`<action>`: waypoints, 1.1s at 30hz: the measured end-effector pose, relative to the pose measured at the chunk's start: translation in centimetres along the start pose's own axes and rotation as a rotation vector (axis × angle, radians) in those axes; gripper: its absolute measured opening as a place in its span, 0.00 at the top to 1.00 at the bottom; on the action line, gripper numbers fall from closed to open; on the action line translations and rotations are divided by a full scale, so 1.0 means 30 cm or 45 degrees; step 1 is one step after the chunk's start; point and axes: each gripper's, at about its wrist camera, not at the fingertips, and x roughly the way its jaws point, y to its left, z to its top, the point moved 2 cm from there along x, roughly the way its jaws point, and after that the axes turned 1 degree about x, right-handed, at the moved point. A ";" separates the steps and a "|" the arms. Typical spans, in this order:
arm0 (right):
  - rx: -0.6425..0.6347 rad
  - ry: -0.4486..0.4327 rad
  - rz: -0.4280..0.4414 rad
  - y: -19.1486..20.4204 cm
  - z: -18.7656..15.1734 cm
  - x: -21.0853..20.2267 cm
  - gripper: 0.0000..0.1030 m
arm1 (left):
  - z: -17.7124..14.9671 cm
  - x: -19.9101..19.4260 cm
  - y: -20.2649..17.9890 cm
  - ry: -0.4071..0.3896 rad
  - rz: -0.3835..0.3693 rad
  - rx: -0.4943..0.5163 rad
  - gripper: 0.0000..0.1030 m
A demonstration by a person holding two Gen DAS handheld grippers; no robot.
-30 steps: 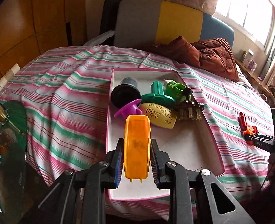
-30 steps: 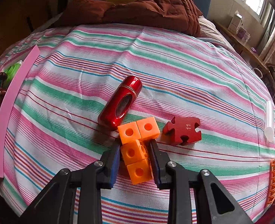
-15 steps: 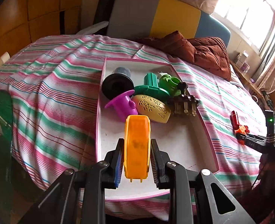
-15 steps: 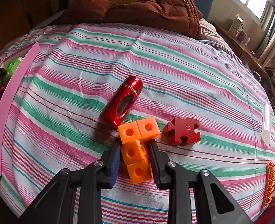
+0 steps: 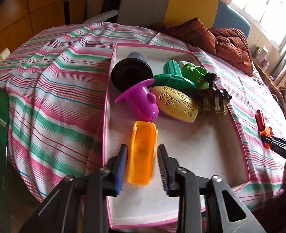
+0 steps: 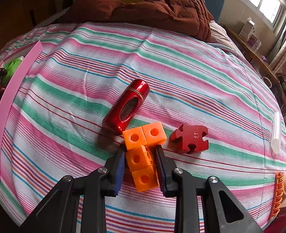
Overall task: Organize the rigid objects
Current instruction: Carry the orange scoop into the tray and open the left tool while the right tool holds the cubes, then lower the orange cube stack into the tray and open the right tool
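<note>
While my left gripper [image 5: 142,160] has just been opening off the orange case [image 5: 142,154], which lies lengthwise between its parted jaws in the pink-rimmed tray [image 5: 238,136], my right gripper [image 6: 140,164] clamps the orange cube block [image 6: 142,155] on the bedspread.

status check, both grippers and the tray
Left gripper just opening, orange shell loose between its jaws over the pink tray. Right gripper shut on orange blocks. Nothing blocking.

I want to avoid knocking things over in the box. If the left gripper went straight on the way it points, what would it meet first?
The orange plastic piece already between the left gripper's just-opened jaws. Beyond it, probably the purple funnel-shaped toy, then the box floor; depth is hard to judge.
</note>
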 end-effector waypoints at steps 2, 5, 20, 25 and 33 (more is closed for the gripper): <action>-0.002 0.000 -0.001 -0.001 0.001 0.000 0.72 | -0.003 -0.020 -0.010 -0.033 0.019 0.030 0.66; -0.009 -0.005 -0.008 0.005 0.002 0.001 0.72 | -0.007 -0.059 -0.017 -0.098 0.057 0.069 0.64; -0.007 0.019 0.004 0.029 -0.027 -0.021 0.73 | -0.015 -0.196 0.032 -0.226 0.144 0.037 0.55; 0.054 0.058 0.040 0.036 -0.053 -0.044 0.72 | -0.016 -0.224 0.041 -0.251 0.126 0.019 0.54; 0.162 0.064 0.109 0.081 -0.098 -0.084 0.72 | -0.036 -0.218 0.053 -0.234 0.116 0.001 0.54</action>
